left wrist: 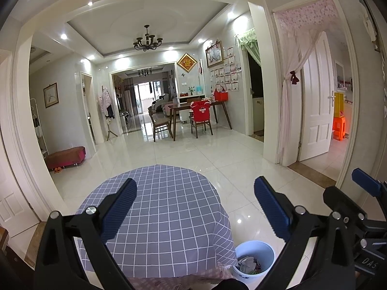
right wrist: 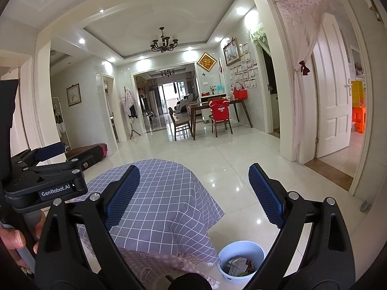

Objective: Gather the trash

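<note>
Two hand-held grippers hover above a round table [left wrist: 169,207] draped in a grey-violet checked cloth: the left hand-held gripper [left wrist: 194,207] and right hand-held gripper [right wrist: 193,194] both gape wide, gripping nothing. Beside the table's right edge, on the glossy tiled floor [left wrist: 193,149], stands an upright white bin [right wrist: 240,261], mouth up, with crumpled paper trash [right wrist: 238,265] inside.

I'm standing in a home: far ahead a dining table [left wrist: 198,106] with wooden chairs [left wrist: 159,123] under a chandelier [left wrist: 147,39], a sofa [left wrist: 160,101] beyond, curtained doorways [left wrist: 302,84] right, framed pictures [left wrist: 51,95] on tiled walls.
</note>
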`<state>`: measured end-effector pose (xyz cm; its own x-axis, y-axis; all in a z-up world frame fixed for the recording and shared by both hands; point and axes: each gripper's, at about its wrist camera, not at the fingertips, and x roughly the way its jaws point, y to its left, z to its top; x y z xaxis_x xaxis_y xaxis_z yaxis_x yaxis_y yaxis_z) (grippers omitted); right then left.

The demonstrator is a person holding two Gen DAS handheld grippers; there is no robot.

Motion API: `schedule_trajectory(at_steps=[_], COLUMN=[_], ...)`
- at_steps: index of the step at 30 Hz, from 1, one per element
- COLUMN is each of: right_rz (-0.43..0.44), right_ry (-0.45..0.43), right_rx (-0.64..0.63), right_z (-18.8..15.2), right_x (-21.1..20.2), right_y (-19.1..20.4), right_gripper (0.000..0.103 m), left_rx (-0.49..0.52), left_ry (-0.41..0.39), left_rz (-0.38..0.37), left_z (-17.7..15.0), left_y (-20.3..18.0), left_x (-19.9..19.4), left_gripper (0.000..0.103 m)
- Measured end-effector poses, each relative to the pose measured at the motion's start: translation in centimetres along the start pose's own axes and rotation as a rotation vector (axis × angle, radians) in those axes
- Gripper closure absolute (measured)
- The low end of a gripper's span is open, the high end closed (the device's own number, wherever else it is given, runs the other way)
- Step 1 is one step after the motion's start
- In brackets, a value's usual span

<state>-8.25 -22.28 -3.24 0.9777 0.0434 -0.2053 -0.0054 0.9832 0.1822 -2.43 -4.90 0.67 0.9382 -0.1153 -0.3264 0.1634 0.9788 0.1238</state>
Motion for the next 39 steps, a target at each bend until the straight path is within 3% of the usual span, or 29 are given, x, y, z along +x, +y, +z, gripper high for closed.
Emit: schedule_trajectory(at_steps=[39], right_rz=[-0.006], right_ry=[0.053], right_rx=[0.022], right_z=[-0.7], right_x=[2.3], right_y=[0.9], right_gripper=[0.013], left_rx=[0.014], left_ry=[0.056], left_rz=[-0.007], left_z=[-1.3], left_y=[-0.6], left_x=[3.0], left_gripper=[0.007])
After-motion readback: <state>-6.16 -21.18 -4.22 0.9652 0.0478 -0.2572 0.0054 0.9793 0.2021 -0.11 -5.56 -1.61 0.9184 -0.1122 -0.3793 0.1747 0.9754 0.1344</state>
